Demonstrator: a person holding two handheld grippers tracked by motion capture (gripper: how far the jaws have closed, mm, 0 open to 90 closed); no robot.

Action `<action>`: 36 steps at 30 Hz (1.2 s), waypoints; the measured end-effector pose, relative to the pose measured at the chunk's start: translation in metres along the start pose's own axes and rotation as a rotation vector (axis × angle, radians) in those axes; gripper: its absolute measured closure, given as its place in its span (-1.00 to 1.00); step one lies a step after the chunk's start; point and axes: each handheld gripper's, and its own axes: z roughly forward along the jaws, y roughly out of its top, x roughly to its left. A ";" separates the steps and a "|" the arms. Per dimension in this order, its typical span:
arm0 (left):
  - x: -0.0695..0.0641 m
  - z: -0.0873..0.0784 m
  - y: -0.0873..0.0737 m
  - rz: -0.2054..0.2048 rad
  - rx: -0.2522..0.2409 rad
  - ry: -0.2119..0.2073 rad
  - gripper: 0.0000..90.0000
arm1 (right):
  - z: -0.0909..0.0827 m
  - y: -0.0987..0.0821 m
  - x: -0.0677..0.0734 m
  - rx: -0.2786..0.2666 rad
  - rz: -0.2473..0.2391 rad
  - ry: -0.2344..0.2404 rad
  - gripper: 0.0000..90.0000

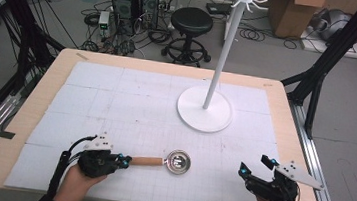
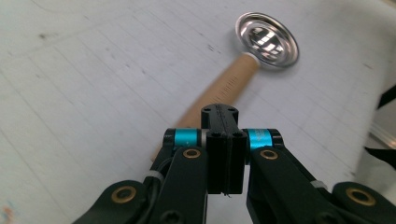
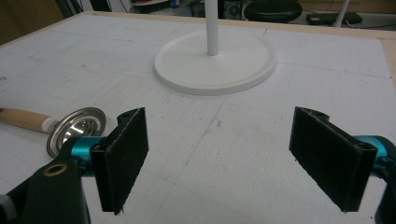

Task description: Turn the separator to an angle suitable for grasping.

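The ladle lies flat on the white surface, near its front edge, bowl toward the stand. The left claw is closed tight, empty, its tip right at the end of the wooden handle. The right claw hovers well apart, jaws wide open, holding nothing.

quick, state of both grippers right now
left gripper: shut, jaws pressed together, nothing between them, at the near end of the ladle handle.
right gripper: open, empty.
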 end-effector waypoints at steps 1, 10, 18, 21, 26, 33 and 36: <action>-0.003 0.001 -0.003 0.011 0.022 -0.007 0.99 | 0.000 0.000 0.000 -0.001 0.000 0.001 -0.58; 0.005 0.017 -0.005 0.003 0.085 0.069 0.98 | 0.000 0.000 0.001 0.000 -0.003 0.004 -0.58; 0.018 0.031 0.006 -0.033 0.041 0.153 0.98 | 0.001 0.000 0.000 0.002 -0.004 0.002 -0.58; 0.028 0.038 0.011 -0.080 0.000 0.183 0.99 | 0.001 0.000 0.001 0.008 -0.002 0.004 -0.58; 0.041 0.038 0.022 -0.112 -0.091 0.208 0.99 | 0.002 -0.001 0.000 0.009 -0.006 0.007 -0.58; 0.075 0.027 0.021 -0.134 -0.031 0.293 0.99 | -0.001 0.000 0.000 0.003 -0.004 0.007 -0.58; 0.071 0.034 0.021 -0.113 -0.002 0.268 0.99 | 0.000 0.000 0.000 0.009 0.004 0.008 -0.58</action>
